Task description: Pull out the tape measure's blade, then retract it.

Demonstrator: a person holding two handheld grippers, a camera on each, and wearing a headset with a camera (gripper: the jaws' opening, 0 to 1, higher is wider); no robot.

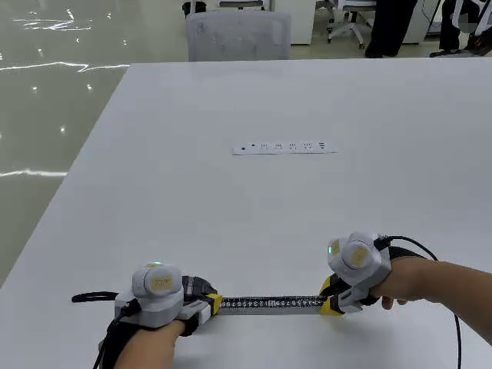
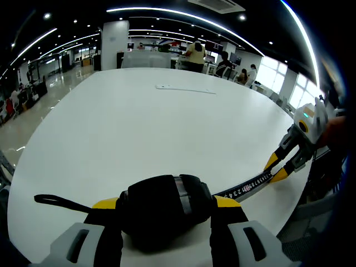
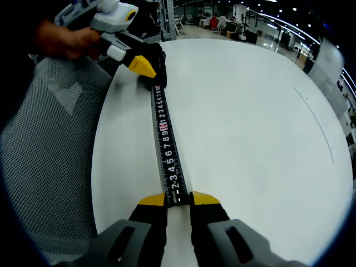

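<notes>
Pinching the tip of the blade between its yellow-tipped jaws, the right gripper holds the tape pulled out along the near edge of a white table. Its jaws are drawn close together on the thin strip. The printed numbers face up, with a red mark partway along the strip. At the far end of the blade, the left gripper is clamped around the black case of the tape measure, one jaw on each side. The case sits low at the table surface, and its black wrist strap trails away across the tabletop on the side opposite the blade. The blade runs straight between the two grippers, low over the table; whether it touches the surface cannot be told. The person's right hand grips its tool at the table's edge, a black cable looping behind it, while the left hand steadies the other. Farther up the table lies a white power strip, well apart from the work. A grey chair stands at the far end of the table.
</notes>
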